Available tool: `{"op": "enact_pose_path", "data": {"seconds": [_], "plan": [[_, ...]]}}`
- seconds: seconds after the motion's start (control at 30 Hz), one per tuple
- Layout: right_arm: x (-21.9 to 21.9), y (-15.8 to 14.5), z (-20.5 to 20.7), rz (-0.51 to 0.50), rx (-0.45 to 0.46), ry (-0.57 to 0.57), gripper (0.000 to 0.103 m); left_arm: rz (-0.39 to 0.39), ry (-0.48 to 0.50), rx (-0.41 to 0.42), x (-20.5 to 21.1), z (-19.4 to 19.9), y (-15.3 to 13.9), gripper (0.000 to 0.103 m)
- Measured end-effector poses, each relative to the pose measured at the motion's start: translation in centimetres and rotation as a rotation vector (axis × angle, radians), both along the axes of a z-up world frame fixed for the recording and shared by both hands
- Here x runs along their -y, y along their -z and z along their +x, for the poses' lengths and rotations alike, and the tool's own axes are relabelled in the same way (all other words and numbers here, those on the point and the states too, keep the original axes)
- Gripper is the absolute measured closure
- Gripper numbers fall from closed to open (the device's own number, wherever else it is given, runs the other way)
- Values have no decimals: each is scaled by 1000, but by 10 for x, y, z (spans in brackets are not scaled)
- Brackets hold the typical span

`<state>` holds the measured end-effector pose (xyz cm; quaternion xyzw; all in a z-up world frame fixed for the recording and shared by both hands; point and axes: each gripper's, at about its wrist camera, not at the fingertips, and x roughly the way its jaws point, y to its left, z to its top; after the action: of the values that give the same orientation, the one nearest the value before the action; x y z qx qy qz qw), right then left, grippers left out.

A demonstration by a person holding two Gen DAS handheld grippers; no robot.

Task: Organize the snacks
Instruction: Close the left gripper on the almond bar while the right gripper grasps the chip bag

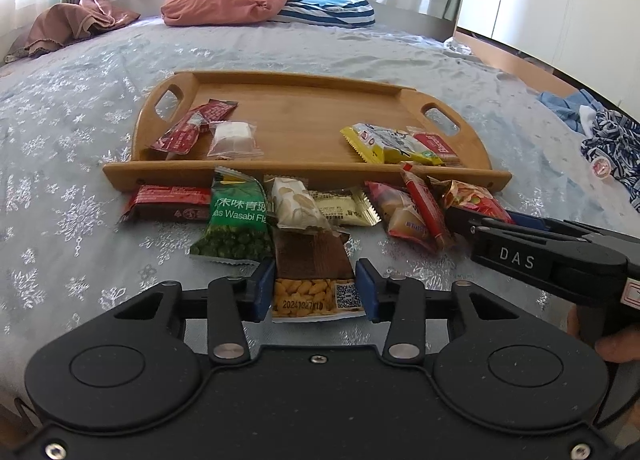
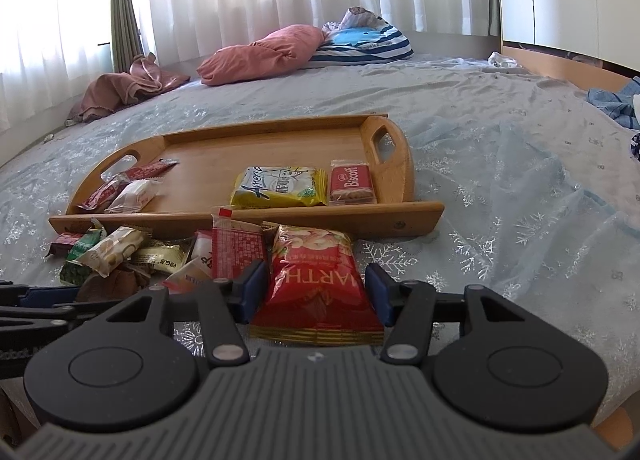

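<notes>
Snacks lie in a loose heap on the bed [image 1: 80, 108], pressed against the near rim of the tray [image 1: 304, 171], and both claws are down among them.

Left claw [image 1: 315, 289] straddles the brown pack [image 1: 314, 280] at the heap's near edge, the end with the yellow window and QR code between its blue pads. The jaws are partly apart and the pads sit right at the pack's edges; I cannot tell whether they press on it.

Right claw [image 2: 316, 292] sits at the heap's right end with the red bag [image 2: 316, 288] between its pads, jaws fairly wide. The left pad looks to touch the bag's side and the right one sits at its edge, but a firm grip is not clear. The bag's far end reaches almost to the tray's rim.

Just short of the tray in the heap: the green pea bag [image 1: 236, 220], a white bar [image 1: 296, 204] leaning across its right side, and a dark red bar [image 1: 168, 204] at the left end.

On the tray itself, two red sachets [image 1: 192, 124] and a clear white pack [image 1: 234, 136] sit by the left handle. The yellow pack [image 2: 280, 188] and the Biscoff [image 2: 353, 182] lie side by side by the right handle.
</notes>
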<state>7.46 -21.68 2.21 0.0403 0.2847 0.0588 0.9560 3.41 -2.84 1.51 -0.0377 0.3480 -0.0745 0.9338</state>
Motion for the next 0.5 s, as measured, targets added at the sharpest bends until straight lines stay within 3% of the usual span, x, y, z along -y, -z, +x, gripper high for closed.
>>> {"op": "enact_pose_path", "data": {"seconds": [0.07, 0.13, 0.23, 0.33, 0.5], "plan": [[0, 0, -1, 3, 2, 7, 46, 2, -7, 2, -3, -3, -2, 76], [0, 0, -2, 8, 3, 8, 48, 1, -8, 3, -7, -5, -4, 76], [0, -1, -6, 10, 5, 5, 48, 6, -14, -1, -12, -7, -5, 74], [-1, -3, -11, 1, 7, 3, 48, 17, -23, 1, -13, -9, -5, 61], [-3, -5, -18, -12, 9, 4, 48, 38, -15, 22, -6, -9, -6, 56]]}}
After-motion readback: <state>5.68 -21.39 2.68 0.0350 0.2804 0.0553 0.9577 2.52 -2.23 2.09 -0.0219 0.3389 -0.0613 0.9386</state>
